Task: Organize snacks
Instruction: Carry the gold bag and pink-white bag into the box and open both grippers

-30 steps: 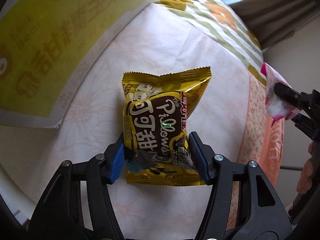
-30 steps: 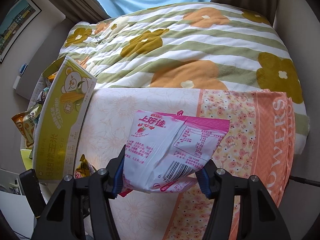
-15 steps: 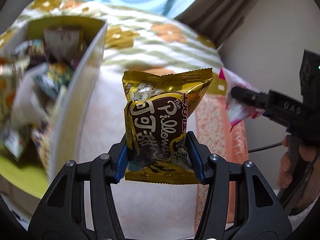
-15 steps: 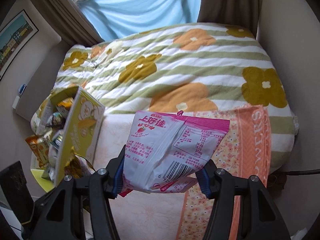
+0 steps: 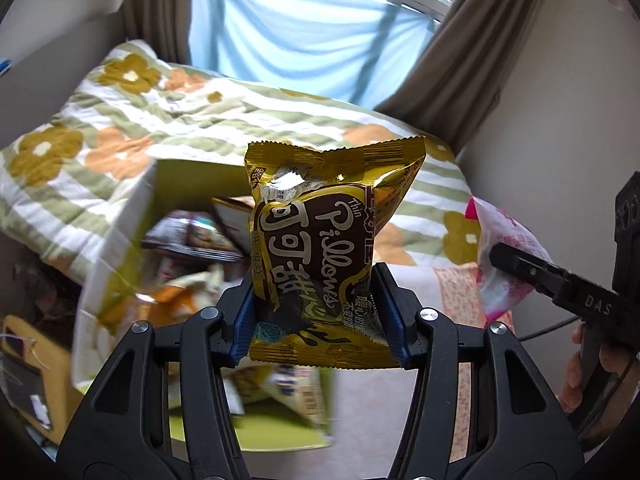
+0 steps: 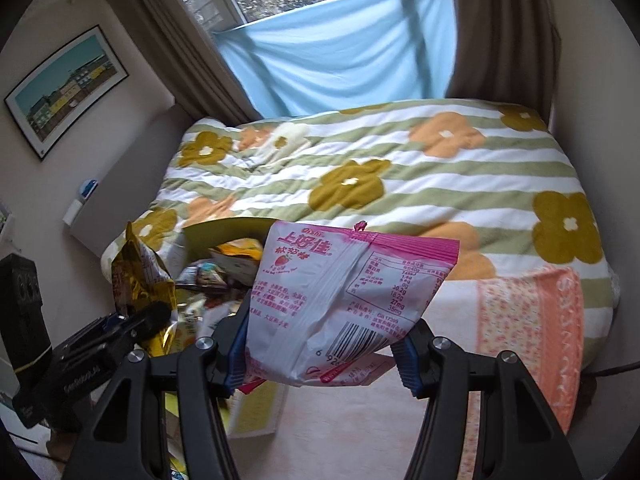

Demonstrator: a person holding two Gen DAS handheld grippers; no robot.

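My left gripper (image 5: 320,316) is shut on a gold and brown snack bag (image 5: 320,248) and holds it up in the air over the yellow-green cardboard box (image 5: 120,256), which holds several snack packs. My right gripper (image 6: 320,352) is shut on a pink and white snack bag (image 6: 344,304) and holds it above the box's right side (image 6: 256,412). The gold bag also shows at the left of the right wrist view (image 6: 140,276). The pink bag shows at the right of the left wrist view (image 5: 504,248).
A bed with a green-striped flowered blanket (image 6: 400,172) lies behind the box. A peach and orange cloth (image 6: 532,340) covers the surface at the right. A blue curtain (image 5: 304,44) and a window are at the back. A framed picture (image 6: 60,88) hangs at the left.
Both grippers have risen with their bags. The left gripper has lifted the gold bag off the cloth and swung left, over the open box. The right gripper has also moved towards the box.
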